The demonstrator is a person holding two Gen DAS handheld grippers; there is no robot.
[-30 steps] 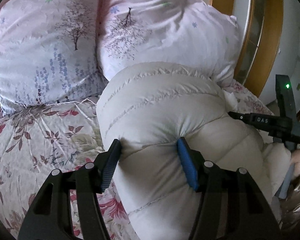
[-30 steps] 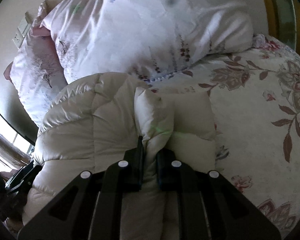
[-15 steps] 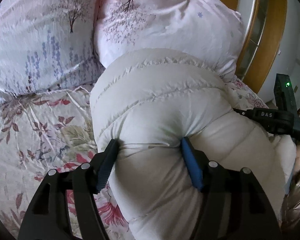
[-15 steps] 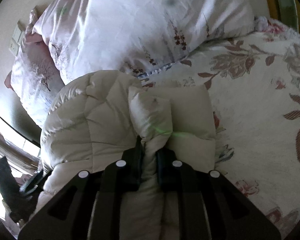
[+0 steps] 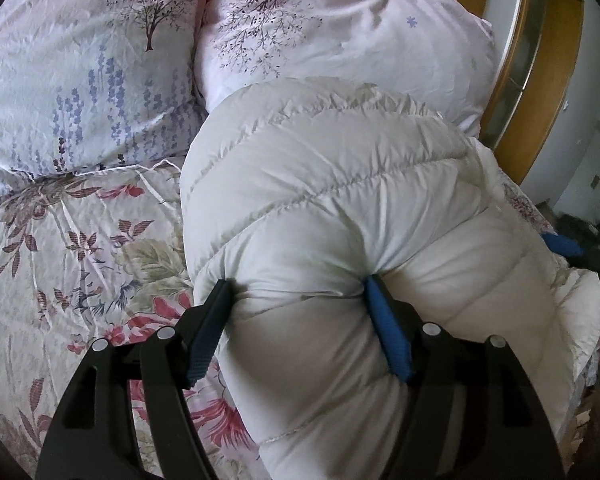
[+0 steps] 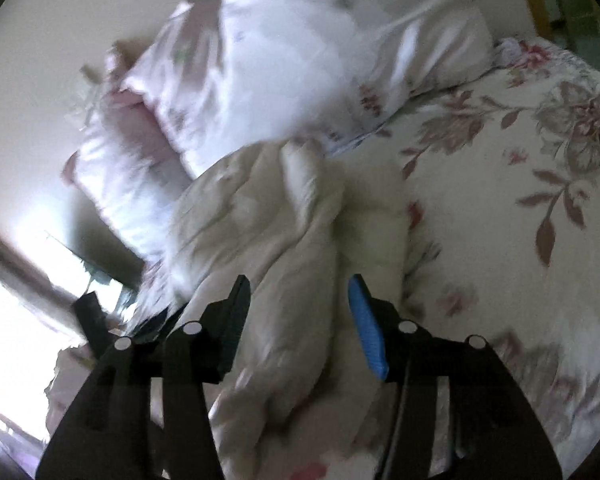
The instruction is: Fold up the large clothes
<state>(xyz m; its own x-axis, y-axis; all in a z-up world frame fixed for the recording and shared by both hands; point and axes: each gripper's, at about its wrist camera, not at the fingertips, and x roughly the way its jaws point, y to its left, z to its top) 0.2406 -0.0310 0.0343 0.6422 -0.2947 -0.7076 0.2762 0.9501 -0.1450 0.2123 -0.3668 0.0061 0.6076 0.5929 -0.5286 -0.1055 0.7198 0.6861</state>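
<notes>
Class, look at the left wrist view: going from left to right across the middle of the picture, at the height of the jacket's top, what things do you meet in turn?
Lavender-print pillow → white puffer jacket → wooden headboard frame.

A puffy white down jacket (image 5: 340,216) bulges between and ahead of the left gripper (image 5: 296,300), blocking forward passage. Beyond it, two pillows (image 5: 100,72) stand against the wall. Open floral bedspread (image 5: 60,240) lies to this gripper's left. Right of the right gripper (image 6: 298,292), bare bedspread offers room.
</notes>
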